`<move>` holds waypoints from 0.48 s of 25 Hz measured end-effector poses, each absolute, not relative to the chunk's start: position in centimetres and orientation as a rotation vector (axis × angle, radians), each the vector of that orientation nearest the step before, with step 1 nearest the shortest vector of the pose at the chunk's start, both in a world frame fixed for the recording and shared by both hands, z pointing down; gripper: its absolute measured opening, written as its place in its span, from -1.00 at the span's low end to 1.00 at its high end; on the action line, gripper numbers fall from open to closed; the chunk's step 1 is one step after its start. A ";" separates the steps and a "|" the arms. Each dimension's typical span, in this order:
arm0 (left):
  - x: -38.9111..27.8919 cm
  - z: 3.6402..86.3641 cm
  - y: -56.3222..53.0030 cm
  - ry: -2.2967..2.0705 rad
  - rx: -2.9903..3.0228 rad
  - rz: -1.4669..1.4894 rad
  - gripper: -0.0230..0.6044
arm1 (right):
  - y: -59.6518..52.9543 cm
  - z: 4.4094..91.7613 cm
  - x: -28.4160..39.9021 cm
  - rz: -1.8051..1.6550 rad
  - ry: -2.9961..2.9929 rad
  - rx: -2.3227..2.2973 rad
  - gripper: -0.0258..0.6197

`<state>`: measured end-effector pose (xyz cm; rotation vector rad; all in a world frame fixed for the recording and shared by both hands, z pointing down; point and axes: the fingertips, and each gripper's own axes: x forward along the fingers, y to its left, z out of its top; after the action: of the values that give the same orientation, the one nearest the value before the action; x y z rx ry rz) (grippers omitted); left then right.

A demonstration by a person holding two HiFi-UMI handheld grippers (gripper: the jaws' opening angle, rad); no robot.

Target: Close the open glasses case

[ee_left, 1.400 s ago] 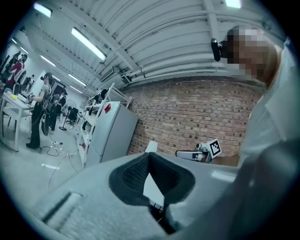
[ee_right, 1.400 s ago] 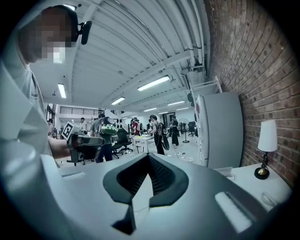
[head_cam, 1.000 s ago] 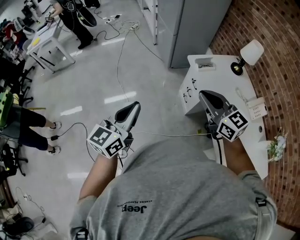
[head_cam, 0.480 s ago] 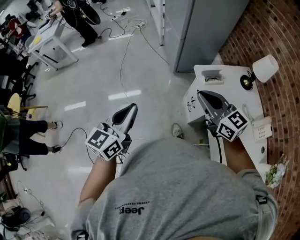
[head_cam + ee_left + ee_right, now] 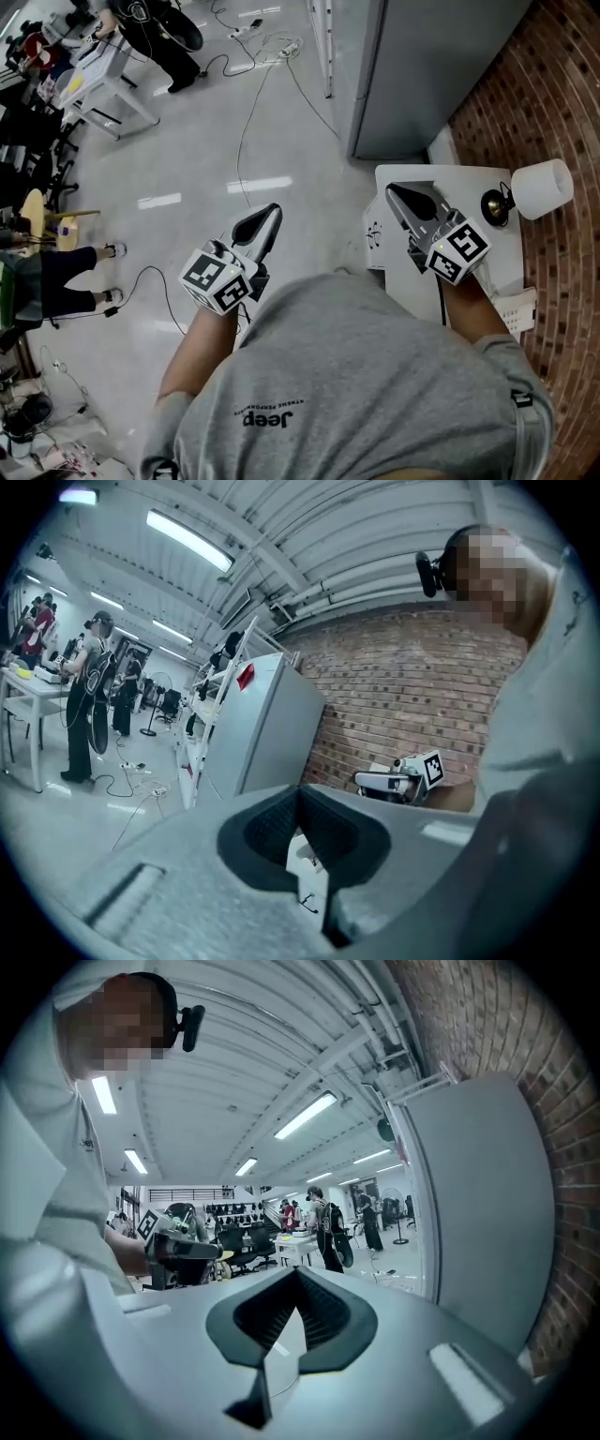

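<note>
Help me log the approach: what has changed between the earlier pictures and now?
The person has walked toward the white table: in the head view it and the lamp have slid down the picture, nearer the body, and the grey cabinet looms larger. Nothing was taken hold of or let go. The left gripper and right gripper stayed shut, empty, held out ahead.

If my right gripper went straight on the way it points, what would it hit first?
Probably nothing close: the right gripper aims past the white table over open floor, with the grey cabinet just to its right. Depth is unclear.
</note>
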<state>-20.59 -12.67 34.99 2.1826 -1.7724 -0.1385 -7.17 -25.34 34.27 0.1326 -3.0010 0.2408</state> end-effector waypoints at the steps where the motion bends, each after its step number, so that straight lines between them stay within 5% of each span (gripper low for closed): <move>1: -20.6 35.1 -13.5 -1.765 2.185 -0.132 -0.94 | -26.2 34.6 -7.1 0.253 -3.001 0.150 -0.89; 12: -22.2 34.8 -15.0 -1.688 2.286 -0.141 -0.94 | -27.3 34.5 -7.2 0.243 -2.984 0.340 -0.89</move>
<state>-22.23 -15.01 34.79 2.2863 -1.6882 -0.1406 -7.24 -27.30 34.52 0.3402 -2.9839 0.2428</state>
